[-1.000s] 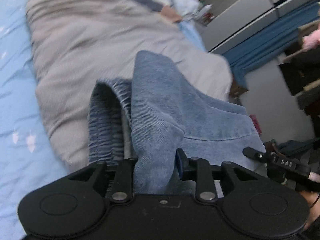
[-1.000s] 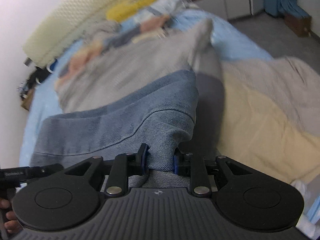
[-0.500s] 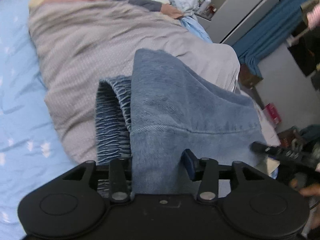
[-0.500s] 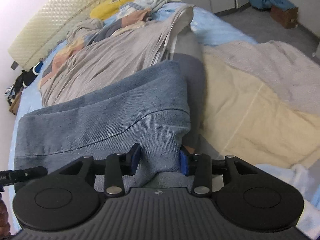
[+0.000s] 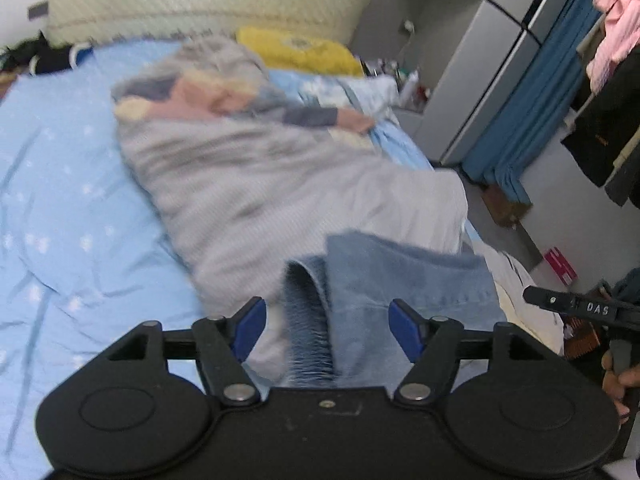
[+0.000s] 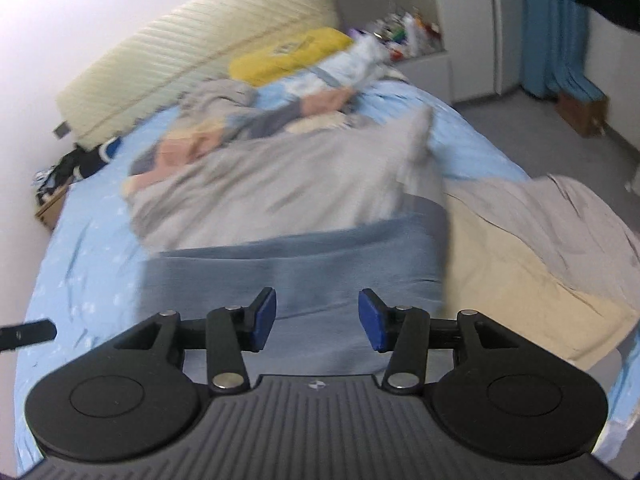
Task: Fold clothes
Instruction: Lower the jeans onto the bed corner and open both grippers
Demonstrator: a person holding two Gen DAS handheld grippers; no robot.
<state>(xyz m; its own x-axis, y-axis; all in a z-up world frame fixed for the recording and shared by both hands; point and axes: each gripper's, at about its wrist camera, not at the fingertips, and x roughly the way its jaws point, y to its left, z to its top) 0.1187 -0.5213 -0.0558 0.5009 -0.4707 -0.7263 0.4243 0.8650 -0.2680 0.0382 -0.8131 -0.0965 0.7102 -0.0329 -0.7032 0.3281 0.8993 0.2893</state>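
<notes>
1. Jeans (image 5: 404, 280) lie folded on the near part of the bed (image 5: 72, 208), their elastic waistband (image 5: 308, 312) showing on the left.
2. The left gripper (image 5: 327, 325) has its blue pads spread wide, holding nothing; the denim lies between and beyond them.
3. The right gripper (image 6: 317, 319) is likewise spread apart and empty, above the jeans (image 6: 296, 264).
4. A grey sheet (image 5: 272, 184) lies just beyond the jeans, a yellow pillow (image 5: 304, 50) far off.
5. White letters "DAS" (image 5: 597, 309) show on the black bar at the right.
</notes>
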